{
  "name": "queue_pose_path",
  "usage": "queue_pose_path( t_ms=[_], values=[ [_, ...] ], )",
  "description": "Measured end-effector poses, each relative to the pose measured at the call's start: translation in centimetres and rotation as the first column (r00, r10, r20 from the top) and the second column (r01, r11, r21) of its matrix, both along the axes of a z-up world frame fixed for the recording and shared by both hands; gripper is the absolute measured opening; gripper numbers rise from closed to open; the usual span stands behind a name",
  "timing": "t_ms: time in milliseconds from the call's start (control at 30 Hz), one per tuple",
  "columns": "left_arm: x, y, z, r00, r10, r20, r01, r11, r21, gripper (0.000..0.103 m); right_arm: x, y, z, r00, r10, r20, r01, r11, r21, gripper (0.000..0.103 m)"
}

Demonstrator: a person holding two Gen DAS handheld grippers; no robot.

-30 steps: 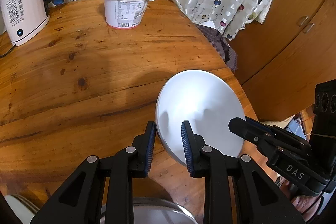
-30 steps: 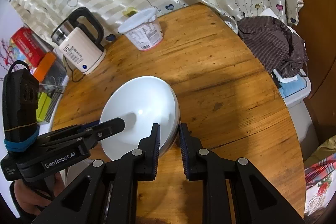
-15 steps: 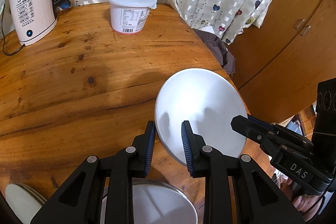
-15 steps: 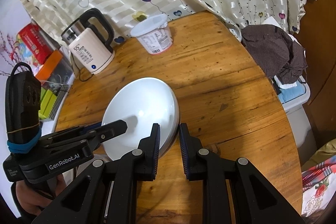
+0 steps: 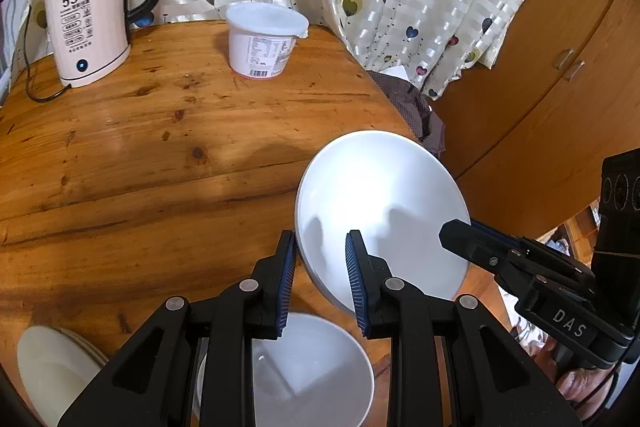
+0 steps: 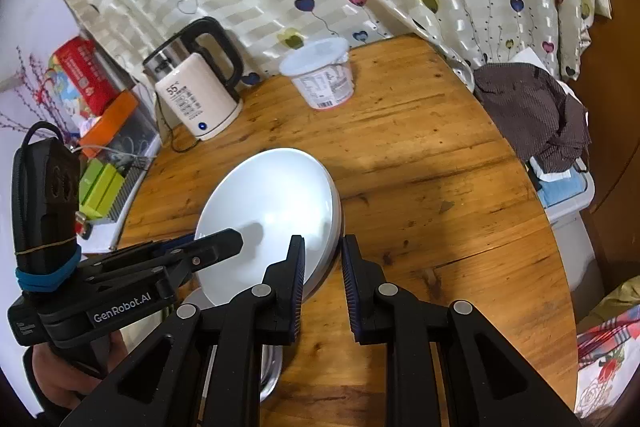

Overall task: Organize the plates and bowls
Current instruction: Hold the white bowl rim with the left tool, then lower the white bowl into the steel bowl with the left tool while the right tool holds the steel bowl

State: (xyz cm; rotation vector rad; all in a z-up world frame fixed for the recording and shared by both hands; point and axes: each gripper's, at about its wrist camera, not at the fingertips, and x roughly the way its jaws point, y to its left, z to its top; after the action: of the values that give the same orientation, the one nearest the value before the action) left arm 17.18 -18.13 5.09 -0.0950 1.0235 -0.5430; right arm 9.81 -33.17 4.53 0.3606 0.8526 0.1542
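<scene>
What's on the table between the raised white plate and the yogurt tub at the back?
Nothing: bare wood separates the white plate held in both tongs from the yogurt tub, shown in the left wrist view, and likewise in the right.

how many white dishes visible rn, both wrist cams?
3. A white bowl held tilted above the table between the left gripper and right gripper; a second bowl beneath them; a plate stack at lower left, its count unclear.
</scene>
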Motion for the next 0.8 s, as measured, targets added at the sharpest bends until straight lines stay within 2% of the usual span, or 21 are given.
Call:
queue_pose_path(
  t_ms=[800],
  values=[
    [-5.0, 4.9, 1.2, 0.997, 0.070, 0.026, -0.070, 0.998, -0.001, 0.027, -3.5, 4.4, 1.0, 0.996, 0.090, 0.008, -0.090, 0.996, 0.008, 0.018]
  ],
)
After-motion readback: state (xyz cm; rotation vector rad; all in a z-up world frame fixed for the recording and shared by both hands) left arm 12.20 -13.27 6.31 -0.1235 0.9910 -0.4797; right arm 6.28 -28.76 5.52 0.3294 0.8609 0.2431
